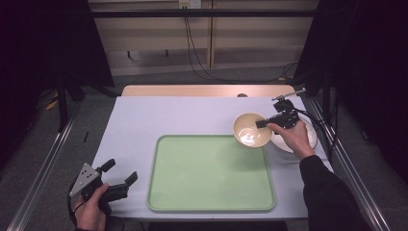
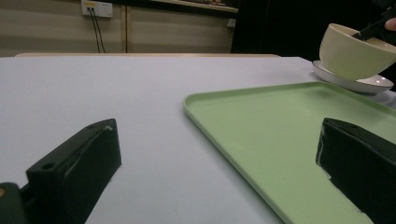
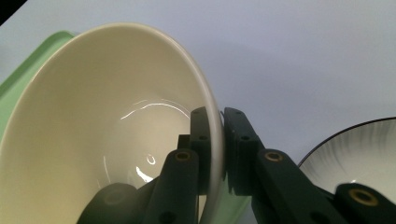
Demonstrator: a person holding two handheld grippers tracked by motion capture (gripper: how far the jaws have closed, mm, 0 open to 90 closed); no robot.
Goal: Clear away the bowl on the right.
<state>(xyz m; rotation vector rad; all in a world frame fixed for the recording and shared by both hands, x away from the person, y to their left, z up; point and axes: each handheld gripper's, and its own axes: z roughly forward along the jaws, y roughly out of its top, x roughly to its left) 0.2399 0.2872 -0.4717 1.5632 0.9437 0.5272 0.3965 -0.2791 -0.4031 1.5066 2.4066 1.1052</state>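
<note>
Left hand-held gripper [image 1: 118, 175]: nearest the person, low beside the tray's near left corner. Jaws spread wide, nothing between them; in the left gripper view they frame bare tabletop [image 2: 93, 93] and the tray edge.

Green tray [image 1: 211, 173]: just ahead and to the inner side of the left hand-held gripper, flat on the tabletop, nothing on it.

Right hand-held gripper [image 1: 262, 123]: farther out, past the tray's far right corner. Jaws pressed together on the rim of the cream bowl [image 1: 251, 130], one jaw inside the wall, one outside (clear in the right gripper view, bowl [image 3: 107, 140]). Bowl appears lifted and tilted, its open side turned up toward this gripper's camera. From the left gripper view the bowl [image 2: 357, 51] hangs just above the white plate [image 2: 359, 83]; whether they touch I cannot tell.

White plate with dark rim [image 1: 308, 139]: beneath and just outward of the right hand-held gripper, partly hidden by the hand.

Judgement: the bowl is in transit, lifted off the plate, probably bound for the tray. Next move calls for carrying it inward and nearer, levelling it, lowering onto the tray, then opening the jaws. Thin rim pinch, so slip is a risk.
</note>
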